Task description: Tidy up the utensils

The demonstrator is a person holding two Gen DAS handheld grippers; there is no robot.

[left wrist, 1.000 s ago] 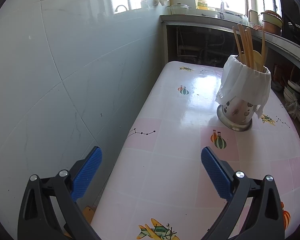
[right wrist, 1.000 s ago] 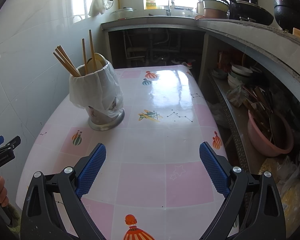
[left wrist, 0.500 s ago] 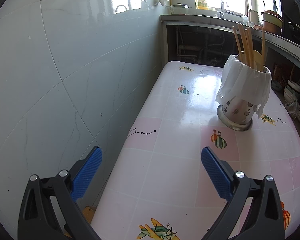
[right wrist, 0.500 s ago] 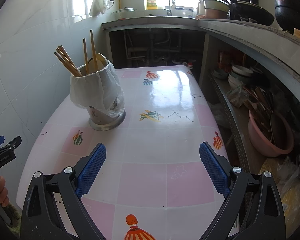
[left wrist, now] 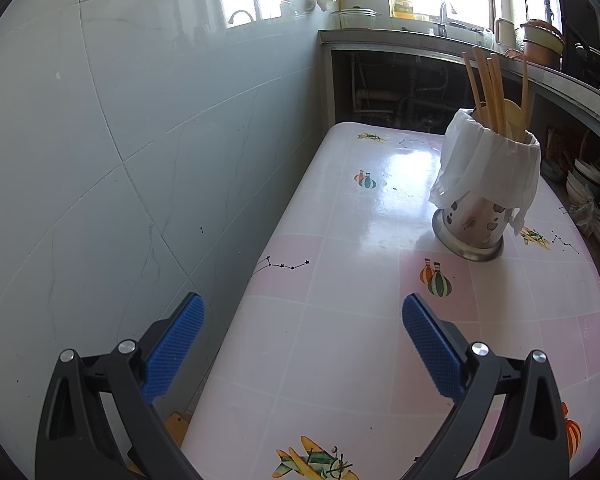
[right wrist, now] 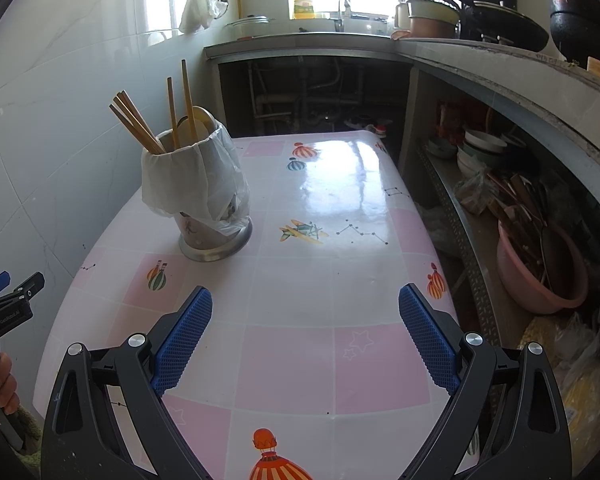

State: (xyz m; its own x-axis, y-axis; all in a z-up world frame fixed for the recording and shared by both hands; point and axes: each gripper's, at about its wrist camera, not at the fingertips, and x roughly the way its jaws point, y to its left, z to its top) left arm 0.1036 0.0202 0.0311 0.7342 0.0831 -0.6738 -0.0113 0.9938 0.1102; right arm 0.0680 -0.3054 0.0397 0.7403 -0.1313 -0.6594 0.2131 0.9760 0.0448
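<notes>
We hold the left tool [left wrist: 303, 340] and right tool [right wrist: 305, 330] spread wide, both empty, over the desk [right wrist: 340, 280]. The utensil holder [right wrist: 204, 196], with chopsticks [right wrist: 140, 124] upright inside, stands at eleven o'clock of the right tool.

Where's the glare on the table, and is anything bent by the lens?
Left wrist view: window glare whitens the table beside the utensil holder, and wall tile lines bow. Right wrist view: glare sits farther back, and the counter edge curves.
</notes>
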